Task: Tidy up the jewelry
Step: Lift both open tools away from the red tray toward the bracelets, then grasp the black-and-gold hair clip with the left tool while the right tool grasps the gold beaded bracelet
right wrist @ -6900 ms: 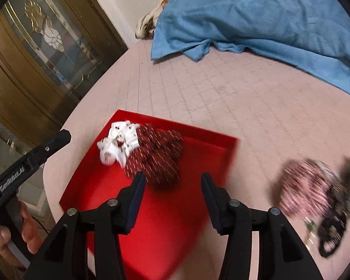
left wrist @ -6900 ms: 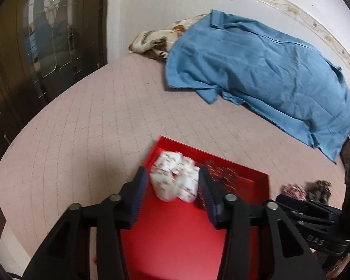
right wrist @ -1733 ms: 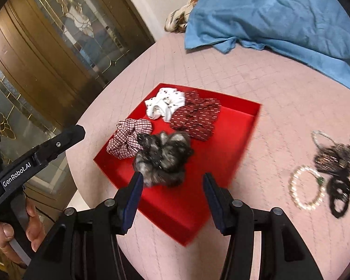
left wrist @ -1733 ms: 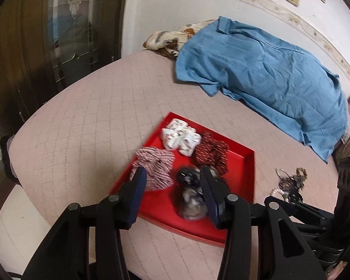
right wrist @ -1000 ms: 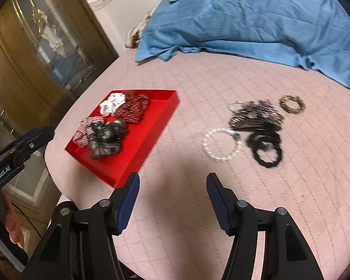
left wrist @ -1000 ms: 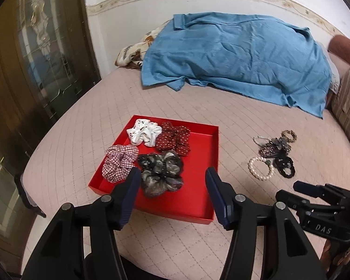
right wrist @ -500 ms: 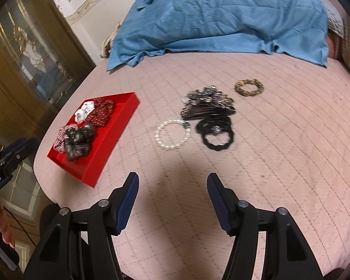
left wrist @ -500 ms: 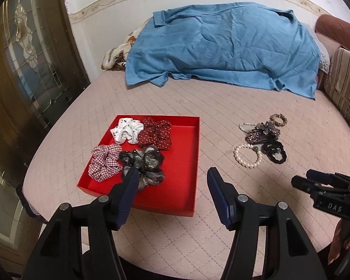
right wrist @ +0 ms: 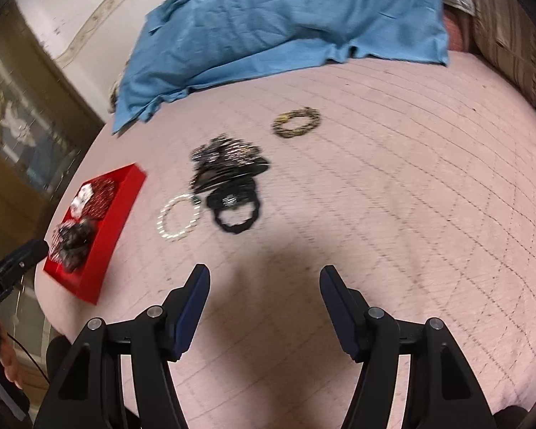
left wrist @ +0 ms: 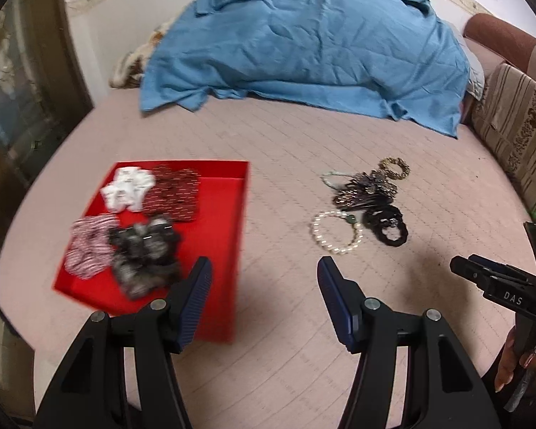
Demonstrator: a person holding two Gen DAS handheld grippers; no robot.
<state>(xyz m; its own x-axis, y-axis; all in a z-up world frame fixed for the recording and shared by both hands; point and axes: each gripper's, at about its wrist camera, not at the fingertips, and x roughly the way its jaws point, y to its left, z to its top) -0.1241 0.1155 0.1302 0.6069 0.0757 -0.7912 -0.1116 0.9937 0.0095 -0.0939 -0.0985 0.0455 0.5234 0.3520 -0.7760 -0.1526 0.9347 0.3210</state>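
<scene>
While the left gripper hung over the pink quilted bed, its jaws stood about half open with nothing between them. To the left lay the red tray, four fabric scrunchies bunched in its left half. To the right, on the bed, sat the loose jewelry: a pearl bracelet, a black lacy band just beside it, a dark tangled cluster farther off, and a gold beaded bracelet at the far edge.

From the right wrist view, the right gripper was empty too, its jaws opening, the pearl bracelet and black band ahead and to the left, the tray at far left.

Judging by looks, every piece would be light. The pearl loop seemed smooth and apt to slip, so pinching across one side of the ring looked best. The black band appeared soft and would give under the pads. The cluster might snag and drag its neighbours.
</scene>
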